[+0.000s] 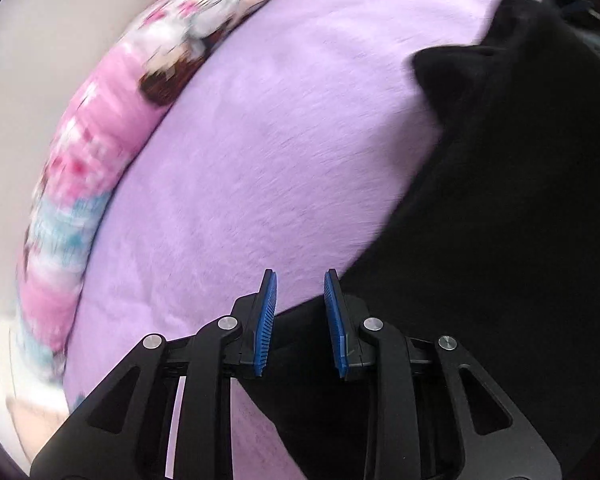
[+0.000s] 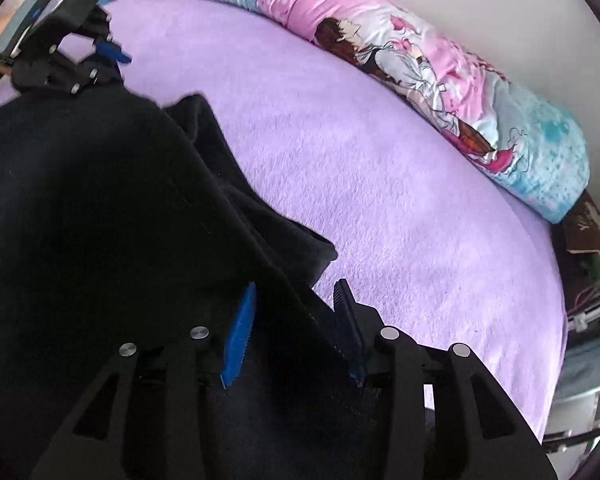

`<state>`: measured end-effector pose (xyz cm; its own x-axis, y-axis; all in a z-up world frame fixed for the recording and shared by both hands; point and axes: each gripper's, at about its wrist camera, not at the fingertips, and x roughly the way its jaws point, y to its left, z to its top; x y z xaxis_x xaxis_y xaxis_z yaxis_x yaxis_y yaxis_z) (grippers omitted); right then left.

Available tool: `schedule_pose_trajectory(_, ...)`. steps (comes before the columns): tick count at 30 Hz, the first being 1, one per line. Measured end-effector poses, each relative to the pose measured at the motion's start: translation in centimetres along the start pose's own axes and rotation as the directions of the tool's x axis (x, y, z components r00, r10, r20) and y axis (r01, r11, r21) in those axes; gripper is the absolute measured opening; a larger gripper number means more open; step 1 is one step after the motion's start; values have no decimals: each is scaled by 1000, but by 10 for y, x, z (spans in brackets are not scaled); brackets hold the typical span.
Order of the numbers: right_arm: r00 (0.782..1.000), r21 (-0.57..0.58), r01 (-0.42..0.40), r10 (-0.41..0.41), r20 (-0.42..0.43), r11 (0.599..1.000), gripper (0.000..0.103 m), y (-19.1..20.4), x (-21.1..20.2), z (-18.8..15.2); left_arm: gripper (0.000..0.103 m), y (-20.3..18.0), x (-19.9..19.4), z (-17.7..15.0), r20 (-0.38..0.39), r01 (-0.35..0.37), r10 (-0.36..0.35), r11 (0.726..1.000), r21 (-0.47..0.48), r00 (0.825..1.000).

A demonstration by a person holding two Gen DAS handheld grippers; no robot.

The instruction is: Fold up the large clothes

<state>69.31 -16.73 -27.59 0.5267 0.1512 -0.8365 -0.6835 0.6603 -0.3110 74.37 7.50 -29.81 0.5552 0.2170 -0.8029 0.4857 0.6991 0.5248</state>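
Note:
A large black garment (image 1: pixel 500 240) lies bunched on the purple blanket (image 1: pixel 260 160), filling the right side of the left wrist view. My left gripper (image 1: pixel 301 308) hovers at the garment's edge, its blue pads (image 1: pixel 267 320) apart and nothing pressed between them. In the right wrist view the same garment (image 2: pixel 100 220) covers the left half. My right gripper (image 2: pixel 294 328) is low over it, jaws apart, with a fold edge of the black cloth running loosely between the pads (image 2: pixel 239 336). The left gripper (image 2: pixel 112 26) shows at the top left, beyond the garment.
A long pillow (image 2: pixel 440 80) printed in pink and light blue lies along the far edge of the blanket against a pale wall. Past the bed's right end stand dark clutter and a shiny metal object (image 2: pixel 588 400). Bare purple blanket (image 2: pixel 380 200) spreads beside the garment.

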Motion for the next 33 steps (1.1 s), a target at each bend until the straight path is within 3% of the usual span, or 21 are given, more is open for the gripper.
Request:
schedule_pose_trajectory(4, 998, 62, 0, -4, 58, 998, 51, -18, -16, -1, 30, 11, -2, -12, -2, -48, 48, 994, -94, 999)
schedule_pose_trajectory(7, 993, 138, 27, -43, 113, 990, 58, -47, -41, -8, 54, 17, -30, -26, 67, -96, 101, 993, -69, 993)
schedule_pose_trajectory(8, 992, 139, 27, -44, 119, 990, 58, -53, -51, -13, 62, 21, -40, -30, 89, -83, 91, 992, -93, 992)
schedule_pose_trajectory(9, 991, 130, 33, -50, 123, 991, 61, -54, -59, -17, 65, 24, -53, -35, 109, -48, 61, 991, -121, 992)
schedule_pose_trajectory(11, 995, 115, 29, -40, 93, 993, 65, -60, -66, -30, 93, 27, -67, -43, 145, 28, -1, 983, -182, 989)
schedule_pose_trajectory(12, 996, 118, 31, -40, 81, 993, 65, -62, -67, -36, 98, 24, -75, -52, 151, 59, -27, 976, -212, 988)
schedule_pose_trajectory(15, 997, 137, -40, 31, 67, 990, 60, -48, -67, -66, 97, -7, -85, -77, 172, 183, -148, 960, -211, 974)
schedule_pose_trajectory(18, 978, 199, -179, 153, 139, 964, 61, -28, -78, -87, 97, -41, -96, -98, 167, 227, -192, 947, -226, 967)
schedule_pose_trajectory(20, 963, 224, -233, 191, 192, 946, 77, -17, -85, -97, 97, -44, -87, -110, 165, 366, -328, 857, -363, 930)
schedule_pose_trajectory(22, 948, 253, -274, 216, 233, 928, 79, -7, -92, -107, 97, -47, -89, -117, 191, 387, -336, 809, -443, 922)
schedule_pose_trajectory(25, 944, 321, -309, 246, 221, 895, 82, 1, -82, -116, 97, -58, -87, -118, 202, 378, -320, 802, -463, 926)
schedule_pose_trajectory(27, 954, 389, -297, 257, 153, 872, 84, 1, -61, -125, 97, -61, -72, -118, 187, 391, -344, 783, -484, 920)
schedule_pose_trajectory(30, 952, 438, -307, 261, 162, 845, 86, -2, -37, -139, 98, -63, -51, -123, 223, 407, -341, 748, -525, 913)
schedule_pose_trajectory(33, 958, 430, -285, 239, 158, 857, 89, 6, -25, -142, 99, -82, -44, -126, 257, 362, -262, 774, -519, 930)
